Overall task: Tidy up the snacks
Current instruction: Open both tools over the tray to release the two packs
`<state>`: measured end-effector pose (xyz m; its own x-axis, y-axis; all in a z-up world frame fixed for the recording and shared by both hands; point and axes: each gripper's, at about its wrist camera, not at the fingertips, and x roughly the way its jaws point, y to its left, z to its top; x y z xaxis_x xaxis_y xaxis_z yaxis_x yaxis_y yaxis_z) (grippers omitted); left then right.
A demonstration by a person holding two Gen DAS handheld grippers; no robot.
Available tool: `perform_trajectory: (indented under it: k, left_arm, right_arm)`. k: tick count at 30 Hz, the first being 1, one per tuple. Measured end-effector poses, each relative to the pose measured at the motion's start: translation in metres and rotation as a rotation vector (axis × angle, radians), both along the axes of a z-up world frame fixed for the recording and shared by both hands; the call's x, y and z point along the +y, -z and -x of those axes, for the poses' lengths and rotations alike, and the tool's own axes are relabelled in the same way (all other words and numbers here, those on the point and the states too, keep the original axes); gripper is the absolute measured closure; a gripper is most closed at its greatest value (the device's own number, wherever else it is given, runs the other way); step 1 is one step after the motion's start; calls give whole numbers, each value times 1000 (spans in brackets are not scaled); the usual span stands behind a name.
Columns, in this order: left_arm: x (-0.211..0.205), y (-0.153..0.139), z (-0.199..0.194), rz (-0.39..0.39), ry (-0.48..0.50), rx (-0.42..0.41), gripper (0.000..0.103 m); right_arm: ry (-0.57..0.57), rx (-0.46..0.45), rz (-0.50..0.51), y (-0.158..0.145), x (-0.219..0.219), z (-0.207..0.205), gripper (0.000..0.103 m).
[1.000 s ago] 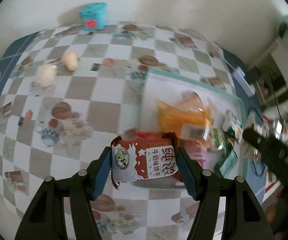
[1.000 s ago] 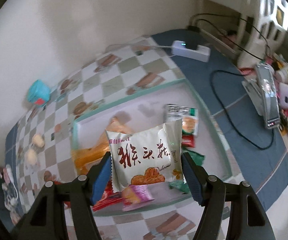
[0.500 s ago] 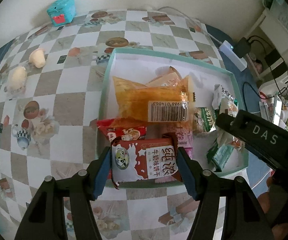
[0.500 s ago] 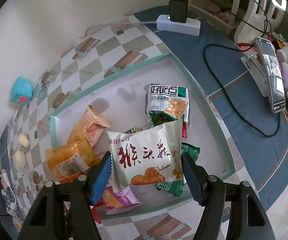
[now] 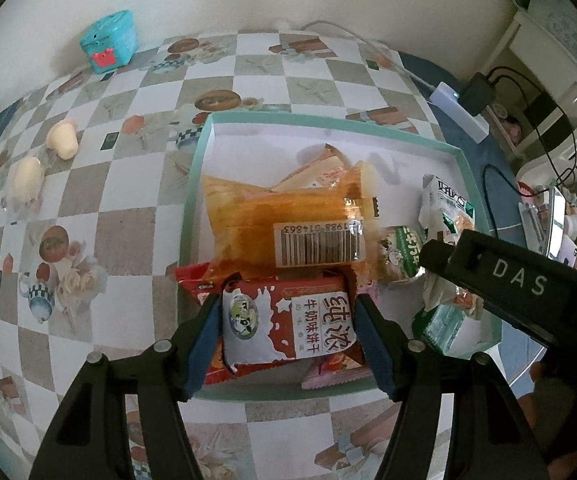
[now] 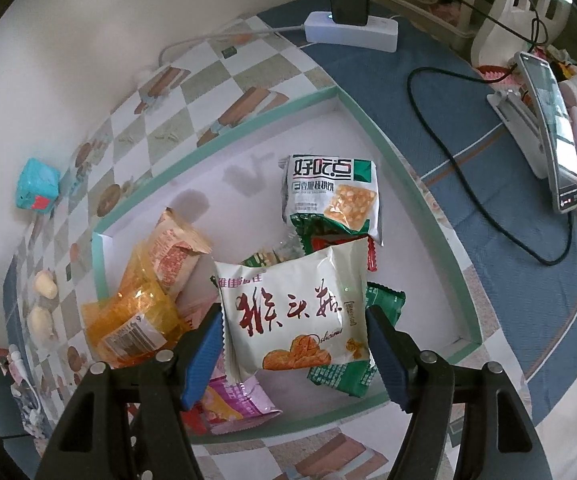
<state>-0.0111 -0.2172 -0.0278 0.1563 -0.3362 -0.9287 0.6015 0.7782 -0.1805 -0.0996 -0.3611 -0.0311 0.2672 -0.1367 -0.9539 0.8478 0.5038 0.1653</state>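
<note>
A white tray with a teal rim (image 5: 196, 184) holds several snack packets, among them an orange packet (image 5: 280, 216) with a barcode label. My left gripper (image 5: 287, 304) hangs over the tray's near edge with a red milk-biscuit packet (image 5: 288, 328) between its blue pads. Its jaws are opening, though the pads still touch the packet's ends. My right gripper (image 6: 294, 316) is shut on a white snack packet (image 6: 296, 312) above the pile in the tray (image 6: 420, 184). Behind that lies a green-and-white cracker packet (image 6: 330, 196), and a pink packet (image 6: 232, 400) lies below it.
A teal box (image 5: 108, 40) stands by the wall, and two pale wrapped buns (image 5: 62, 140) lie on the checked cloth left of the tray. Right of the tray are a white power strip (image 6: 350, 30), a black cable (image 6: 448, 152) and a phone on a stand (image 6: 548, 128).
Both grippers came in over the tray and sank closer to the pile, each keeping its packet. The left one came from the tray's left edge to its near edge.
</note>
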Motion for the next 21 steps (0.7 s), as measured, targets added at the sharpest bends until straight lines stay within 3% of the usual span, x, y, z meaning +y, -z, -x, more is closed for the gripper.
perform_trajectory:
  k: [10,14,21]
  left_arm:
    - [3,-5,-1,16,-8,-12,26]
    - [8,-12,-6,30,-31,-23,25]
    - [36,-18,-34,20,-184,-26,25]
  right_arm:
    - [26,-24,4,-7,-4,8,24]
    - [27,-33,11,-10,-5,8,16]
    - [12,-36,25,-12,-3,6,16]
